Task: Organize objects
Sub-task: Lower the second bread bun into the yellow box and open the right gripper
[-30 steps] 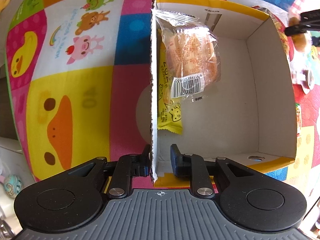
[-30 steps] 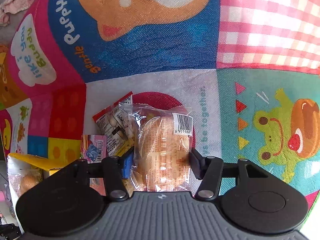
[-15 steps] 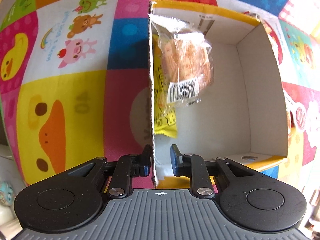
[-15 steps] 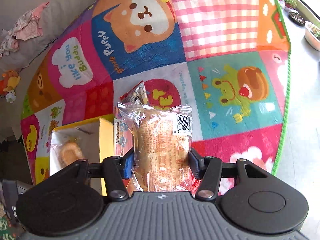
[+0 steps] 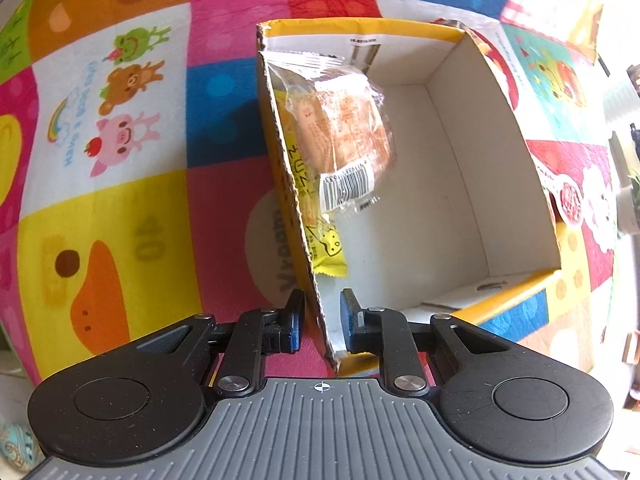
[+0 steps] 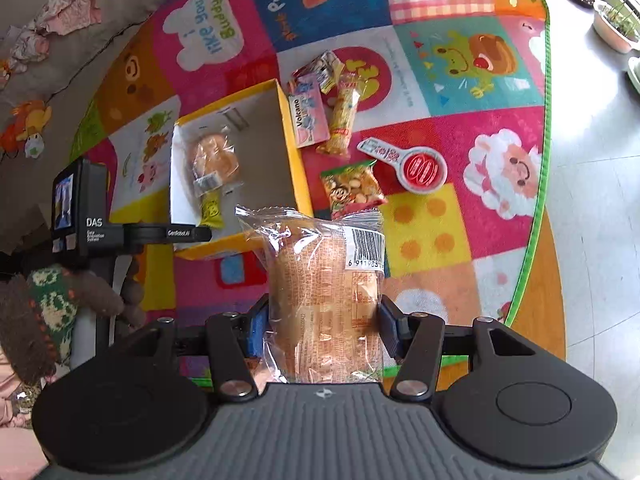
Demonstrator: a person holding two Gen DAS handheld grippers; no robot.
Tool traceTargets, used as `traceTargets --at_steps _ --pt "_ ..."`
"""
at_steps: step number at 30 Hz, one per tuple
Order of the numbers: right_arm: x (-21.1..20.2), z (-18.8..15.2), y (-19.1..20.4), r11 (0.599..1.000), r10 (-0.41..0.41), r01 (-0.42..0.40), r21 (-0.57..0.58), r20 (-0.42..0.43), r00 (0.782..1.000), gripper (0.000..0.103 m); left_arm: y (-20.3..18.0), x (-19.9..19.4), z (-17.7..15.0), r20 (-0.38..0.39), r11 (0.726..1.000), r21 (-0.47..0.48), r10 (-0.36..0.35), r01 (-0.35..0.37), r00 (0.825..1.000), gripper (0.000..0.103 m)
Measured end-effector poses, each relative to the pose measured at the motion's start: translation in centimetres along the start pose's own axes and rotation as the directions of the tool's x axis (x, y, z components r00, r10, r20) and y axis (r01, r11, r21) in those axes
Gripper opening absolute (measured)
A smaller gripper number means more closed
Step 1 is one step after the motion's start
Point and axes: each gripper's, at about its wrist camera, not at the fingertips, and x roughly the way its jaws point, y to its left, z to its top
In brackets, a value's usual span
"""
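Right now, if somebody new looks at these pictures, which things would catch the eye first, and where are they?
First, the wrapped bread held between the right gripper's fingers, above the colourful cartoon mat. Next, the yellow box on that mat, its near wall between the left gripper's fingers, with another bread pack and a yellow packet inside. To the box's right, loose snacks lie on the mat, such as a peanut bag.
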Motion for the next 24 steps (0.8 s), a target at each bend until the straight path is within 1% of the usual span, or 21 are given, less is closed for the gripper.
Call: traceTargets --at_steps 7,10,12,15,20,22,24 --pt "-1.6 -1.8 2.0 1.0 -0.023 0.023 0.011 0.038 0.999 0.053 0.4 0.1 0.3 0.007 1.0 0.025 -0.014 0.014 1.0 0.02" --pt "-1.6 -2.2 2.2 0.999 -0.021 0.019 0.028 0.051 0.998 0.053 0.2 0.1 -0.1 0.012 0.998 0.061 -0.01 0.009 1.0 0.02" --pt "-1.2 -2.6 2.3 0.999 -0.016 0.014 0.049 0.047 0.999 0.054 0.0 0.0 -0.4 0.01 0.997 0.078 -0.013 0.013 1.0 0.02" --pt "0.1 -3.2 2.7 0.997 0.0 -0.002 0.073 0.023 1.0 0.054 0.0 -0.2 -0.7 0.01 0.997 0.078 -0.029 0.028 1.0 0.019" --pt "1.7 -3.6 4.3 0.998 0.012 -0.011 0.062 -0.014 1.0 0.054 0.1 -0.4 -0.6 0.008 0.996 0.081 -0.042 0.041 0.999 0.019" --pt "1.7 -3.3 5.0 0.998 0.016 -0.015 0.054 -0.007 1.0 0.054 0.5 -0.4 -0.4 0.011 0.996 0.079 -0.05 0.049 0.999 0.019" --pt "1.7 -2.5 5.3 0.997 0.026 -0.026 0.068 0.005 1.0 0.054 0.9 -0.4 -0.2 0.015 0.996 0.069 -0.06 0.059 0.998 0.019"
